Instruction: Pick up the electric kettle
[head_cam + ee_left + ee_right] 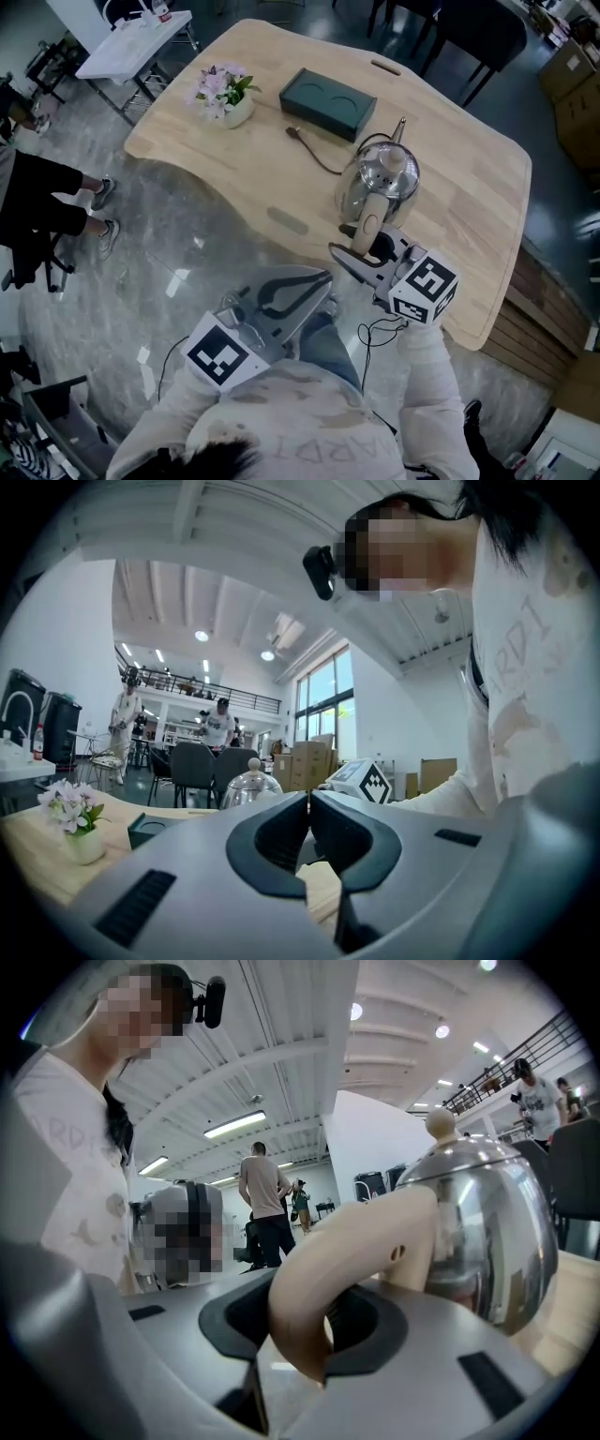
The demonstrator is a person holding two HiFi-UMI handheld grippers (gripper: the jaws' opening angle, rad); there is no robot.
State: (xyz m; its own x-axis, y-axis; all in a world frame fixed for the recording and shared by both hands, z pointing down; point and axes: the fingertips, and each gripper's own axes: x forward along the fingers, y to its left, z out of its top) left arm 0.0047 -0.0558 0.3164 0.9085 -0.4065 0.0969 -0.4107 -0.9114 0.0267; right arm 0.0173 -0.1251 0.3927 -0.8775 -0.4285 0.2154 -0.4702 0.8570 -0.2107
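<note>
The steel electric kettle [382, 176] with a knobbed lid hangs over the wooden table [469, 206] near its front edge. Its cream handle [368, 228] points toward me. My right gripper [371, 249] is shut on that handle; in the right gripper view the handle [342, 1255] sits between the dark pads of the gripper [319, 1321] with the kettle body [492, 1222] just beyond. My left gripper [319, 281] hovers off the table's edge to the left, shut with nothing in it [308, 803]. The kettle [249, 787] shows behind its jaws.
A dark green box [328, 101] and a small pot of flowers [225, 94] stand at the table's far side. A black cord [314, 152] runs from near the box toward the kettle. A white folding table [131, 42] and a person's legs [56, 202] are at left.
</note>
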